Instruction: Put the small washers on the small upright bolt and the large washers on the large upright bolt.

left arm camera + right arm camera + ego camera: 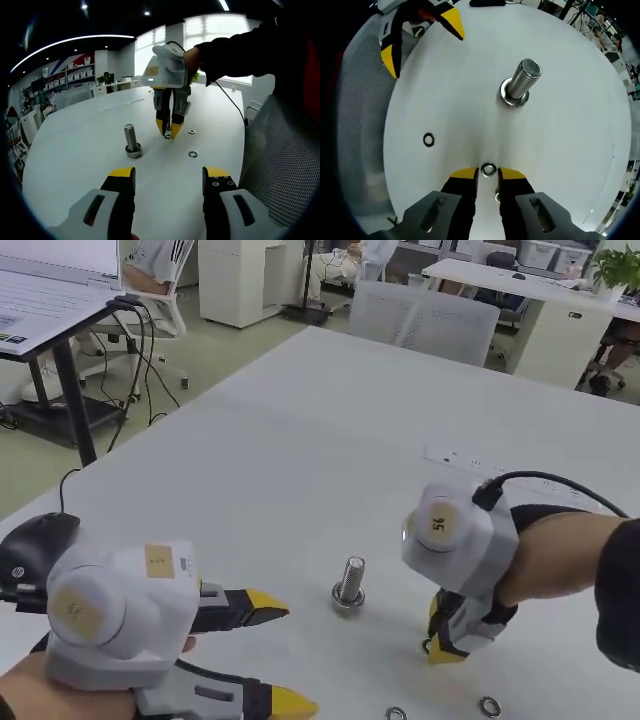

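On white table (300, 440), our right gripper (489, 174) points down, jaws narrow either side of washer (489, 169); whether pinched, we cannot tell. Our left gripper (167, 172) hovers wide, empty. Bolt (349, 583) stands upright between grippers, ring at base maybe washer. Loose washers (193, 154) lie nearby. We judge task barely started, most threading left.

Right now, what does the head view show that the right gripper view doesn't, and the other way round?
The head view adds a silver open laptop on a desk, a white mesh chair, a black computer mouse and the grey body of the right hand-held gripper. The right gripper view adds a small silver washer lying between that gripper's narrowly parted yellow jaw tips. Both share the threaded silver upright bolt, the white table, a loose metal ring washer and the open left hand-held gripper.
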`<state>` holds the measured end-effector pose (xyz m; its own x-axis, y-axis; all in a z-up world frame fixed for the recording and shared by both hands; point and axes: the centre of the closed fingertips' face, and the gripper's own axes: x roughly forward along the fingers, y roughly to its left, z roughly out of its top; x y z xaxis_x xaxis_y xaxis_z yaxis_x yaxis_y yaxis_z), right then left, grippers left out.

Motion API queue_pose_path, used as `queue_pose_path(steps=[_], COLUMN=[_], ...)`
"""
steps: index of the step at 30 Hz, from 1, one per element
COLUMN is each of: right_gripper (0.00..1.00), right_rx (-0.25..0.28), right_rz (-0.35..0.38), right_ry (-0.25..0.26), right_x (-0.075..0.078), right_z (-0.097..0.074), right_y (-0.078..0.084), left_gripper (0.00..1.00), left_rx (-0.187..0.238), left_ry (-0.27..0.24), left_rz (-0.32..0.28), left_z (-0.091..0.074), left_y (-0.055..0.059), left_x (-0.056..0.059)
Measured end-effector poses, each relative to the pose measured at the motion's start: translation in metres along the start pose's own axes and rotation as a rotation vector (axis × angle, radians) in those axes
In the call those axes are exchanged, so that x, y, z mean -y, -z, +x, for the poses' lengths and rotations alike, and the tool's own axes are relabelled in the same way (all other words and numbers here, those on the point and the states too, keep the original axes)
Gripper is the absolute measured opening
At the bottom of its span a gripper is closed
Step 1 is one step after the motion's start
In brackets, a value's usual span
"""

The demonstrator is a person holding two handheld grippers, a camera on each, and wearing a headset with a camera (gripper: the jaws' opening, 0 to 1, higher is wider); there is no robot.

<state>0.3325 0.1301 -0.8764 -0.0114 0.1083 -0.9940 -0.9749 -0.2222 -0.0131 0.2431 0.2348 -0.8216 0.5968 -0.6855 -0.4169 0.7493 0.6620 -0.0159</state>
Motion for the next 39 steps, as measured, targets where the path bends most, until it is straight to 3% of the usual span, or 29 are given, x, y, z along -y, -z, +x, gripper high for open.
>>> queue_pose_path(steps=[21, 39], right_gripper=[0.14, 0.14], right_rx=[-0.016, -0.019], right_rz=[-0.012, -0.026], right_ry=[0.006, 0.013], right_x=[-0.0030, -0.0035], right_z=[-0.0005, -0.0004], right_y=[-0.0004, -0.0002], left_gripper=[0.55, 0.70], left_rx=[0.002, 0.011], left_ry=[0.001, 0.031], left_rz=[-0.001, -0.049], left_z=[-0.0001, 0.0019], left_y=[-0.0008, -0.0024], left_x=[0.0014, 0.0075])
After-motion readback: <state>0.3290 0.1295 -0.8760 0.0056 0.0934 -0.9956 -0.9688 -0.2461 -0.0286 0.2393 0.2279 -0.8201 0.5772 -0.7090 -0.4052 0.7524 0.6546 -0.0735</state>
